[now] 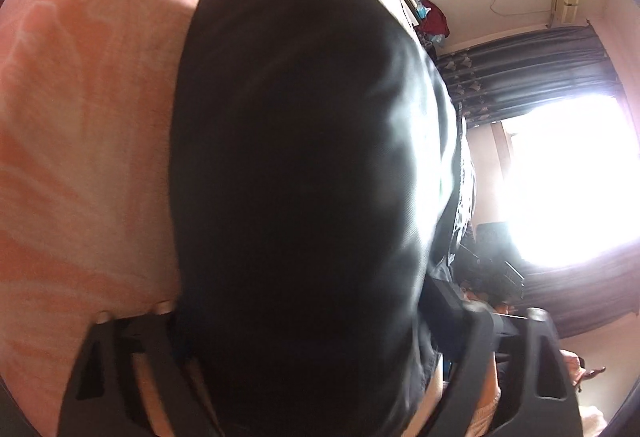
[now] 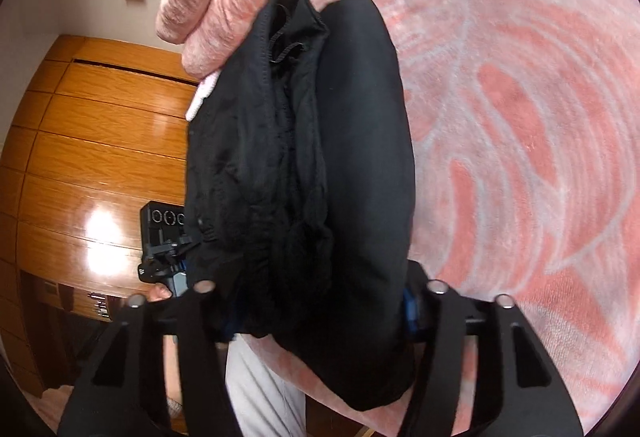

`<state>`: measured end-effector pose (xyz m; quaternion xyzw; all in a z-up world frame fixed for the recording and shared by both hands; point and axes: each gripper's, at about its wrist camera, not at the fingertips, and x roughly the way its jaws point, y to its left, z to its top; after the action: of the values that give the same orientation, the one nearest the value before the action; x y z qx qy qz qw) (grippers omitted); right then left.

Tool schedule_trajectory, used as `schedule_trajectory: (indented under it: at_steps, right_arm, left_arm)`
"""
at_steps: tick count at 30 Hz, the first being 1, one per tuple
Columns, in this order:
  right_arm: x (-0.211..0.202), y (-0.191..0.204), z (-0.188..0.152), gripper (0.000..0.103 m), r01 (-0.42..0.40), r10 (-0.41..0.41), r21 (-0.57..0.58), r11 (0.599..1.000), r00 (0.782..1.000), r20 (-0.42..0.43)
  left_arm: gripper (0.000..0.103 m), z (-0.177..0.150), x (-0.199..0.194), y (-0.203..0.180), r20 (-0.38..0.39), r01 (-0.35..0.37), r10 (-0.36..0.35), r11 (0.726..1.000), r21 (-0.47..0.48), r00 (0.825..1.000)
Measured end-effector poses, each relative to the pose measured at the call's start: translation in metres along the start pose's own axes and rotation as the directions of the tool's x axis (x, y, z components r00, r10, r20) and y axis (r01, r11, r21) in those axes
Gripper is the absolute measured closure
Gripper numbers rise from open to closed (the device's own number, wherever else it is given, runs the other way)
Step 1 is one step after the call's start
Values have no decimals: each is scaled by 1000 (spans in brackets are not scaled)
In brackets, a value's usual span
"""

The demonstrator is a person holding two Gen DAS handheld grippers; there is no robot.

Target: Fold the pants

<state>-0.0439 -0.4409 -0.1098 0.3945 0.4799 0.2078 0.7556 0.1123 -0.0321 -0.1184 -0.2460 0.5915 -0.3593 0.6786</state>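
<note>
Your pink blanket [image 2: 520, 97] fills the frame's right; the black pants [image 2: 320, 157], bunched, hang down the centre. Your right gripper [image 2: 316, 301] and left gripper [image 1: 320, 317], both at bottom centre, each clamp the 1 garment.

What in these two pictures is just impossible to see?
- Left wrist view: the left hand-held gripper fingertips, buried under the black pants.
- Left wrist view: anything outside the window, lost in glare.
- Right wrist view: the right hand-held gripper tips, covered by the pants.
- Both views: the pants' full shape, bunched up.
</note>
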Motion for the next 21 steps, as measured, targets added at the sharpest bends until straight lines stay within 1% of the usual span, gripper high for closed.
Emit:
schedule_trajectory:
  at_steps: [1, 2, 3, 4, 6, 8, 10, 13, 17, 19, 21]
  right_arm:
    - [-1, 7, -2, 57, 21, -21, -26, 999, 1000, 9]
    - [-1, 17, -4, 59, 50, -48, -61, 997, 999, 19]
    - [-2, 25, -5, 60, 72, -70, -90, 993, 997, 28]
    - [-2, 32, -5, 61, 92, -89, -113, 989, 995, 36]
    - [-6, 46, -5, 62, 117, -110, -161, 980, 992, 53]
    - [-13, 58, -6, 63, 139, -127, -206, 969, 989, 72]
    - [-16, 70, 0, 63, 161, -143, -241, 957, 985, 93]
    - [-23, 85, 16, 63, 191, -160, -284, 940, 979, 130]
    - [-28, 100, 54, 63, 215, -160, -333, 918, 969, 186]
    - [-24, 102, 79, 63, 219, -159, -343, 914, 968, 194]
    - [-13, 101, 101, 63, 220, -161, -338, 915, 968, 192]
  left_arm:
    - [40, -1, -4, -2, 16, 3, -3, 1000, -2, 1000]
    - [45, -1, -8, -4, 35, 8, -8, 1000, -4, 999]
    - [52, -1, -10, -5, 47, 10, -9, 1000, -7, 999]
    - [56, -2, -13, -8, 64, 8, -8, 1000, -10, 998]
    - [61, -4, -17, -13, 102, 6, -5, 1000, -6, 995]
    - [63, -6, -21, -21, 162, 26, -28, 1000, 15, 986]
    - [63, -2, -26, -29, 204, 43, -50, 998, 36, 978]
    - [63, 8, -31, -47, 257, 35, -59, 995, 99, 965]
    - [63, 35, -33, -59, 311, 35, -73, 992, 125, 948]
    - [63, 56, -30, -60, 335, 25, -68, 991, 130, 940]
    - [63, 66, -25, -63, 346, 6, -54, 990, 139, 937]
